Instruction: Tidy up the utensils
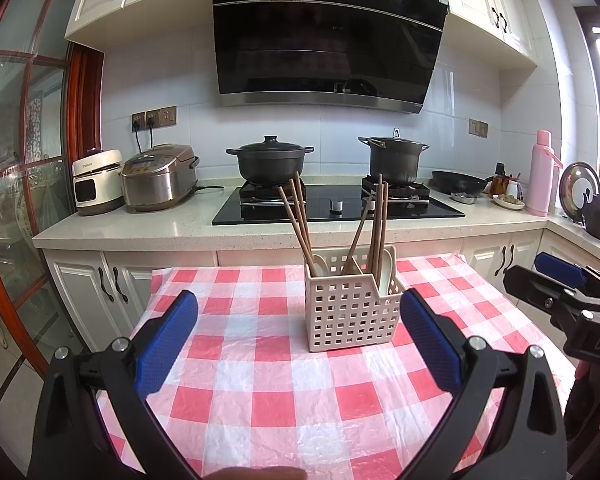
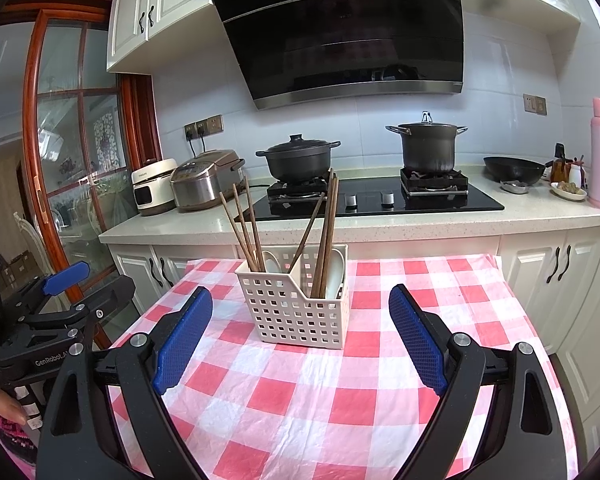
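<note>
Left claw: my left gripper (image 1: 298, 320) hangs released, jaws spread wide and empty, low over the checked tablecloth (image 1: 240, 380), with the caddy just ahead of its right pad.

Right claw: my right gripper (image 2: 300, 320) is likewise spread and empty, facing the caddy from a little to the right (each claw shows at the edge of the other's view).

Caddy: the white perforated utensil caddy (image 2: 296, 308) stands upright on the cloth, near the table's far edge, divided into a left and a right compartment.

Left compartment: three brown chopsticks (image 2: 242, 232) lean out to the left, with a white spoon (image 2: 271, 262) tucked behind them.

Right compartment: more chopsticks (image 2: 327, 236), one slanting left across the divider, beside a second white spoon (image 2: 335, 276).

Loose utensils: none that I can see on the cloth, so I judge the sorting to be nearly or fully done.

Risk, tipping: the caddy looks light and the tall sticks stand well above its rim; a pad clipping them on the way in could lever the whole thing over.

Risk, sliding: the cloth looks like thin, crinkly plastic, so a sideways nudge may drag the caddy toward the far edge.

Risk, mixing: the slanted stick could flip into the wrong compartment if brushed.
</note>
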A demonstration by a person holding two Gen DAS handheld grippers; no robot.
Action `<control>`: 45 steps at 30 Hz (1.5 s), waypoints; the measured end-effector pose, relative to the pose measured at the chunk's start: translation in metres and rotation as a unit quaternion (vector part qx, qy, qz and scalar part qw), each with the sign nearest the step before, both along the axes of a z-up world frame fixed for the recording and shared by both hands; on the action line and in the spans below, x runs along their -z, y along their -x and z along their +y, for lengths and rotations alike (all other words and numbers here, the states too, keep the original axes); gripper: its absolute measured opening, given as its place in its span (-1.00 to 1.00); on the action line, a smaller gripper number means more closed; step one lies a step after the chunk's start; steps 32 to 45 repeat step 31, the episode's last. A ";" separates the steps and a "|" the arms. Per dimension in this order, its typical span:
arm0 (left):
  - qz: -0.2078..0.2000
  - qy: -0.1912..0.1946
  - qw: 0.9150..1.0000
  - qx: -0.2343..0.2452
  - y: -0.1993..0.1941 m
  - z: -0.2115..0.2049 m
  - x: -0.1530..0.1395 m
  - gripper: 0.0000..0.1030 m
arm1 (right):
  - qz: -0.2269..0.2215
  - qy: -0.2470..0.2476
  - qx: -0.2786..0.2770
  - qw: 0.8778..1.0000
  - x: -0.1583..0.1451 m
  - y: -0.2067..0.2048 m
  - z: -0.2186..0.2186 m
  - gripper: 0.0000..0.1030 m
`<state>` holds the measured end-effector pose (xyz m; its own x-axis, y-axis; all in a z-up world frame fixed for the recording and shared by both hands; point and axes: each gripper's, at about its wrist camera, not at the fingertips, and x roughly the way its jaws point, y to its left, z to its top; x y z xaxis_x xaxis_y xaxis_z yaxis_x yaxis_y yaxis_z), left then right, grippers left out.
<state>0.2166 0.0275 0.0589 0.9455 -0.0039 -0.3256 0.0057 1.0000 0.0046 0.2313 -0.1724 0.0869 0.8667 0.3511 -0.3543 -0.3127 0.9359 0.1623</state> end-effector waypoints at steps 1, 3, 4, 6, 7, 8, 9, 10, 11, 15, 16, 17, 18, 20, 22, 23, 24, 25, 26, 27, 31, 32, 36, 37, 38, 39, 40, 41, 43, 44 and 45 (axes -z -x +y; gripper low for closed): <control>0.000 0.000 1.000 0.000 0.000 0.000 0.000 0.90 | 0.000 0.000 0.000 1.000 0.000 0.001 0.001 0.64; -0.001 0.000 1.000 -0.002 0.001 0.000 0.000 0.90 | 0.000 0.000 0.000 1.000 0.000 0.000 0.000 0.64; -0.001 -0.001 1.000 -0.002 0.001 0.000 -0.001 0.90 | 0.000 0.000 0.000 1.000 0.000 0.000 0.000 0.64; -0.002 -0.001 1.000 -0.004 0.002 0.000 -0.001 0.90 | -0.001 -0.001 -0.001 1.000 0.000 0.001 0.000 0.64; -0.003 -0.001 1.000 -0.005 0.002 0.000 -0.001 0.90 | -0.001 -0.001 0.000 1.000 0.000 0.001 0.001 0.64; -0.003 -0.002 1.000 -0.005 0.002 0.000 -0.001 0.90 | -0.001 -0.001 -0.001 1.000 -0.001 0.002 0.000 0.64; -0.003 -0.002 1.000 -0.004 0.002 0.000 -0.001 0.90 | -0.001 -0.001 -0.001 1.000 -0.001 0.002 0.000 0.64; -0.003 -0.003 1.000 -0.004 0.002 0.000 -0.001 0.90 | -0.002 -0.002 -0.001 1.000 -0.002 0.003 0.001 0.64; -0.003 -0.002 1.000 -0.004 0.002 0.000 -0.001 0.90 | -0.001 -0.002 -0.001 1.000 -0.001 0.002 0.000 0.64; -0.002 -0.001 1.000 -0.001 0.003 0.000 -0.002 0.90 | 0.001 -0.003 -0.002 1.000 -0.002 0.003 0.001 0.63; -0.002 -0.002 1.000 0.000 0.003 -0.001 -0.002 0.90 | 0.001 -0.003 -0.002 1.000 -0.002 0.003 0.002 0.64; -0.001 -0.002 1.000 0.001 0.002 -0.001 -0.001 0.90 | 0.001 -0.003 -0.002 1.000 -0.002 0.003 0.001 0.64; 0.001 -0.002 1.000 0.002 0.002 -0.002 -0.001 0.90 | 0.001 -0.002 -0.001 1.000 -0.002 0.003 0.002 0.64; 0.002 -0.004 1.000 0.001 0.002 -0.002 0.000 0.90 | 0.001 -0.003 -0.002 1.000 -0.002 0.002 0.001 0.63; 0.003 -0.010 1.000 -0.002 0.002 -0.003 0.001 0.90 | 0.002 -0.003 -0.001 1.000 -0.002 0.002 0.001 0.64; 0.004 -0.010 1.000 -0.002 0.002 -0.003 0.001 0.90 | 0.003 -0.003 -0.001 1.000 -0.002 0.002 0.000 0.64; 0.004 -0.010 1.000 0.000 0.001 -0.003 0.001 0.90 | 0.003 -0.003 -0.001 1.000 -0.002 0.002 0.001 0.64; 0.007 -0.009 1.000 0.000 0.000 -0.004 0.001 0.90 | 0.003 -0.003 -0.001 1.000 -0.002 0.002 0.000 0.64; 0.008 -0.008 1.000 0.000 0.000 -0.003 0.001 0.90 | 0.003 -0.004 -0.001 1.000 -0.002 0.002 0.001 0.64; 0.009 -0.008 1.000 0.002 0.000 -0.003 0.001 0.90 | 0.003 -0.003 -0.001 1.000 -0.002 0.002 0.001 0.64; 0.012 -0.012 1.000 -0.002 -0.002 -0.004 0.003 0.90 | 0.004 -0.003 -0.001 1.000 -0.001 0.002 0.001 0.64; 0.012 -0.012 1.000 -0.002 -0.002 -0.004 0.003 0.90 | 0.004 -0.003 -0.001 1.000 -0.001 0.002 0.001 0.64; 0.012 -0.012 1.000 -0.002 -0.002 -0.004 0.003 0.90 | 0.004 -0.003 -0.001 1.000 -0.001 0.002 0.001 0.64; 0.012 -0.012 1.000 -0.002 -0.002 -0.004 0.003 0.90 | 0.004 -0.003 -0.001 1.000 -0.001 0.002 0.001 0.64; 0.012 -0.012 1.000 -0.002 -0.002 -0.004 0.003 0.90 | 0.004 -0.003 -0.001 1.000 -0.001 0.002 0.001 0.64; 0.012 -0.012 1.000 -0.002 -0.002 -0.004 0.003 0.90 | 0.004 -0.003 -0.001 1.000 -0.001 0.002 0.001 0.64; 0.012 -0.012 1.000 -0.002 -0.002 -0.004 0.003 0.90 | 0.004 -0.003 -0.001 1.000 -0.001 0.002 0.001 0.64; 0.012 -0.012 1.000 -0.002 -0.002 -0.004 0.003 0.90 | 0.004 -0.003 -0.001 1.000 -0.001 0.002 0.001 0.64; 0.012 -0.012 1.000 -0.002 -0.002 -0.004 0.003 0.90 | 0.004 -0.003 -0.001 1.000 -0.001 0.002 0.001 0.64; 0.012 -0.012 1.000 -0.002 -0.002 -0.004 0.003 0.90 | 0.004 -0.003 -0.001 1.000 -0.001 0.002 0.001 0.64; 0.012 -0.012 1.000 -0.002 -0.002 -0.004 0.003 0.90 | 0.004 -0.003 -0.001 1.000 -0.001 0.002 0.001 0.64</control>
